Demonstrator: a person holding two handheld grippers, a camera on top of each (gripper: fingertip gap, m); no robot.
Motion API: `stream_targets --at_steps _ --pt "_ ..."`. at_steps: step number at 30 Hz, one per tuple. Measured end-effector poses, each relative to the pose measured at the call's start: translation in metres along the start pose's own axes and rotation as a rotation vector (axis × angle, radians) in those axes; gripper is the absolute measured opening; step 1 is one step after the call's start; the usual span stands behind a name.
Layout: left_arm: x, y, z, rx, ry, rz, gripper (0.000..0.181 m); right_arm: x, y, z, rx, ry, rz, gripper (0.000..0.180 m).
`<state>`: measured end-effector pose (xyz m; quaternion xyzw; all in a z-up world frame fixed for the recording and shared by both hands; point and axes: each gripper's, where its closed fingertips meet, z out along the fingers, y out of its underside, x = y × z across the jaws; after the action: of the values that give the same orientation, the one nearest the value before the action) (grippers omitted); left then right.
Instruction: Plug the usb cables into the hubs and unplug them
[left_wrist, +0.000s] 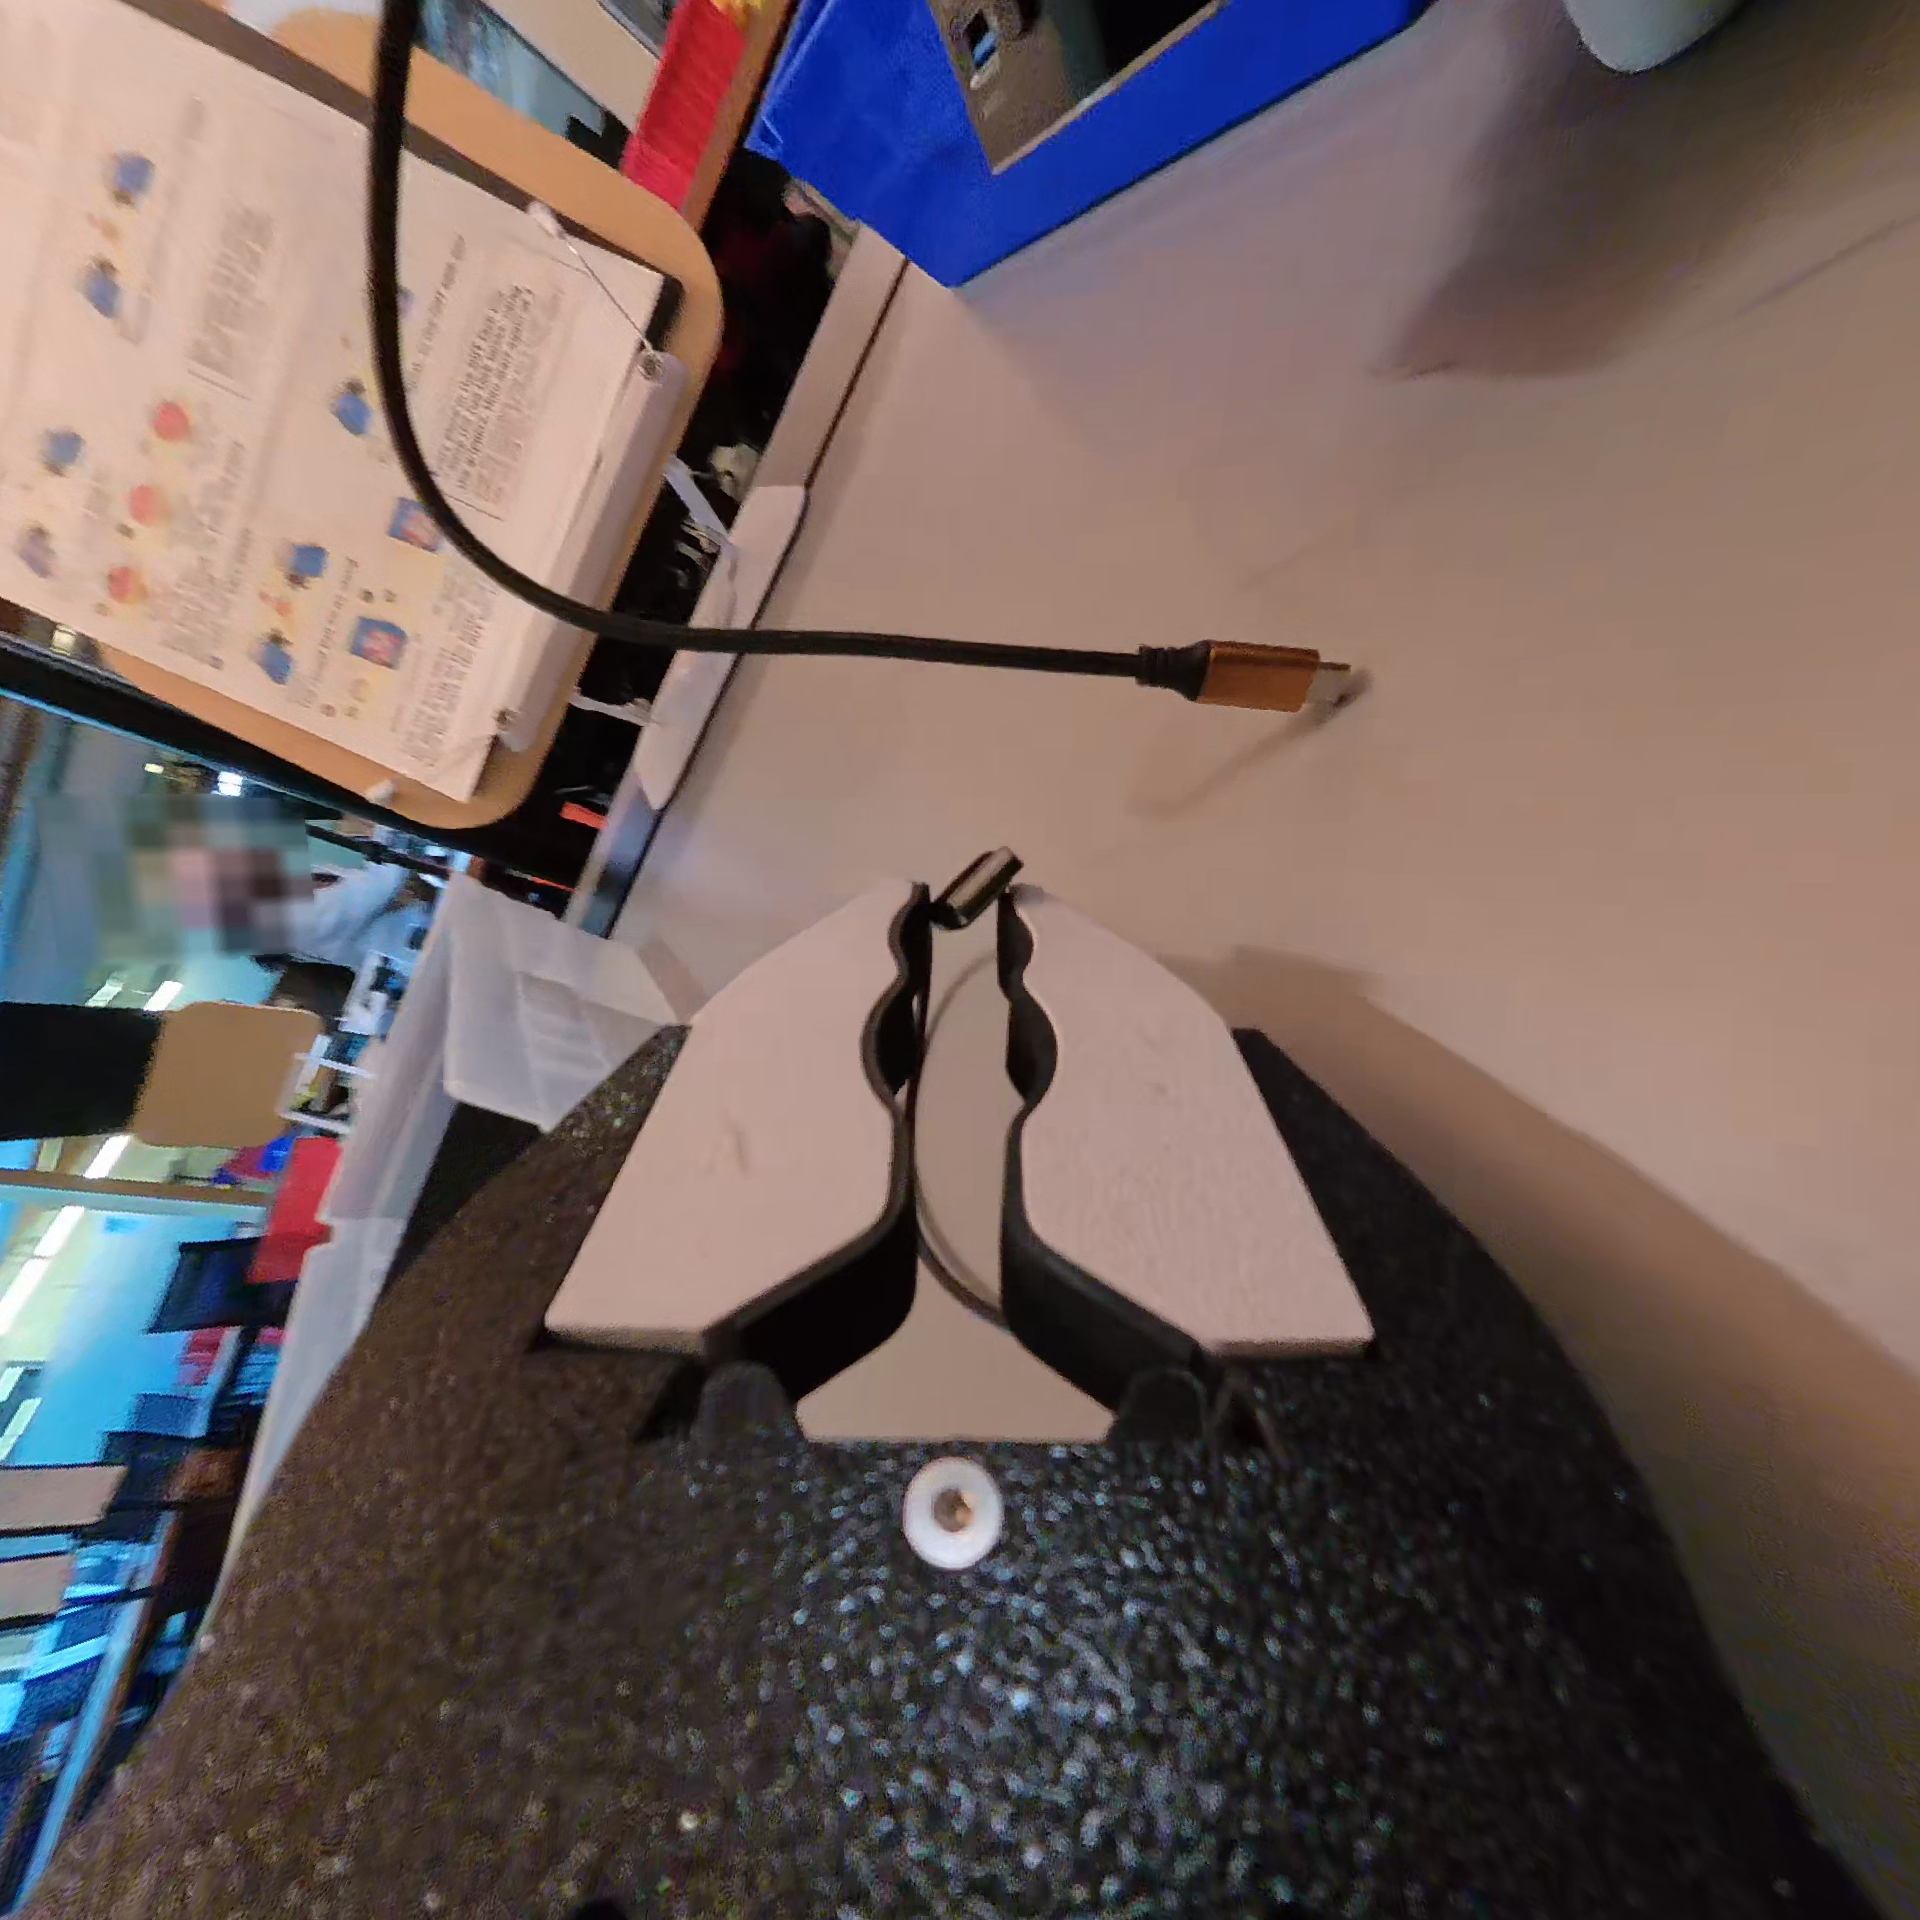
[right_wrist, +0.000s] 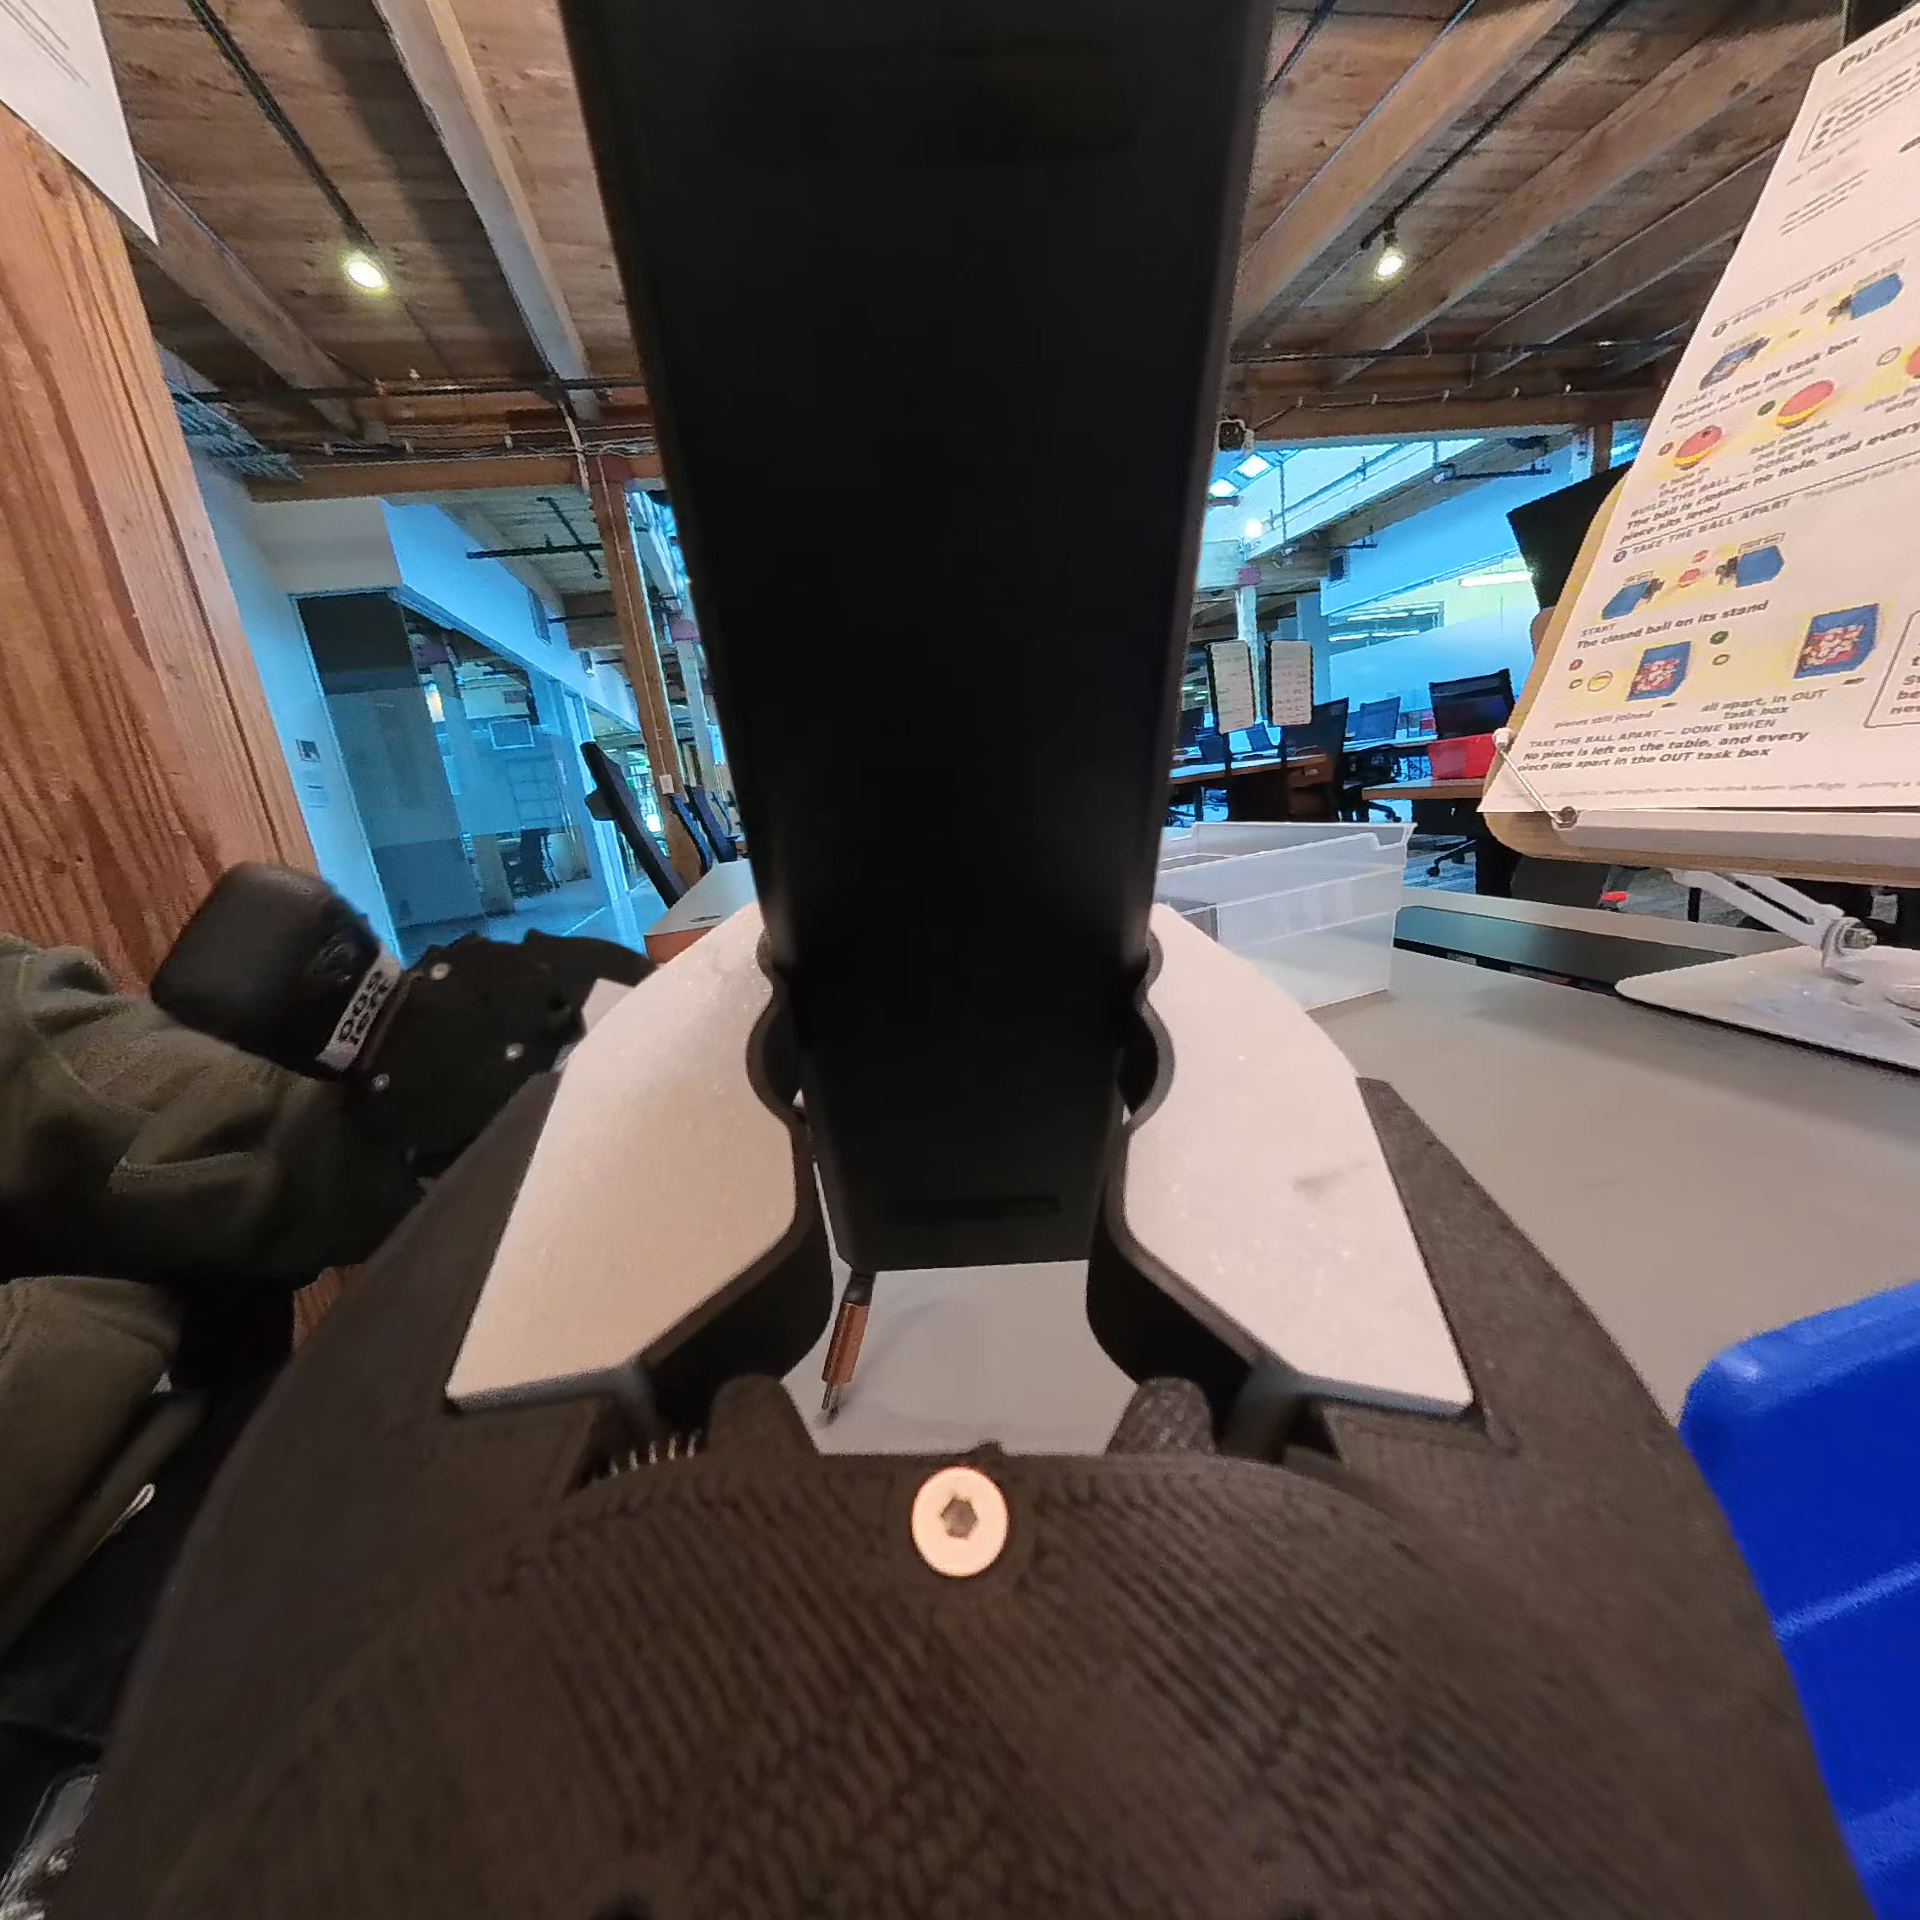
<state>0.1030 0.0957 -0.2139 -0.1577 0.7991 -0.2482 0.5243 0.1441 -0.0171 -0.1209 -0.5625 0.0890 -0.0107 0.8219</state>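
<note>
L claw (left_wrist: 961, 904): narrow, clamped on a small metal plug (left_wrist: 979, 883) at its tips. Copper plug (left_wrist: 1252, 675) of the black cable (left_wrist: 520, 577) hangs ahead, over the table (left_wrist: 1351, 468).
R claw (right_wrist: 961, 1029): gripping a black hub (right_wrist: 935, 623) w/ both fingers; copper plug below it.

Wood-beam ceiling (right_wrist: 1455, 208) w/ spot lights (right_wrist: 365, 272), wood wall (right_wrist: 94, 675) left, desks & chairs (right_wrist: 1351, 727) behind.

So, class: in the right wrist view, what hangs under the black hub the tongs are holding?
Below the hub, a copper-coloured plug dangles over the pale table. The hub's body hides its cable.
</note>
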Motion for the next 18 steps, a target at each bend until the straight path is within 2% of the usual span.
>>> stream_targets --at_steps 6,8,11,15,18 --pt "-0.014 -0.007 0.011 -0.056 0.13 -0.052 0.01 -0.001 0.0 0.0 -0.002 -0.006 0.0 0.061" --pt "-0.017 -0.006 0.014 -0.076 0.214 -0.111 0.01 0.0 0.0 0.0 -0.001 -0.007 0.003 0.061" --pt "-0.024 -0.004 0.021 -0.079 0.243 -0.182 0.01 0.0 0.0 0.0 -0.003 -0.007 0.004 0.061" --pt "-0.044 0.015 0.038 -0.182 0.051 -0.157 0.009 0.001 0.0 0.0 0.0 0.0 0.005 0.061" --pt "-0.03 0.021 0.047 -0.236 0.048 -0.082 0.01 0.001 -0.001 -0.001 0.009 0.003 0.005 0.061"
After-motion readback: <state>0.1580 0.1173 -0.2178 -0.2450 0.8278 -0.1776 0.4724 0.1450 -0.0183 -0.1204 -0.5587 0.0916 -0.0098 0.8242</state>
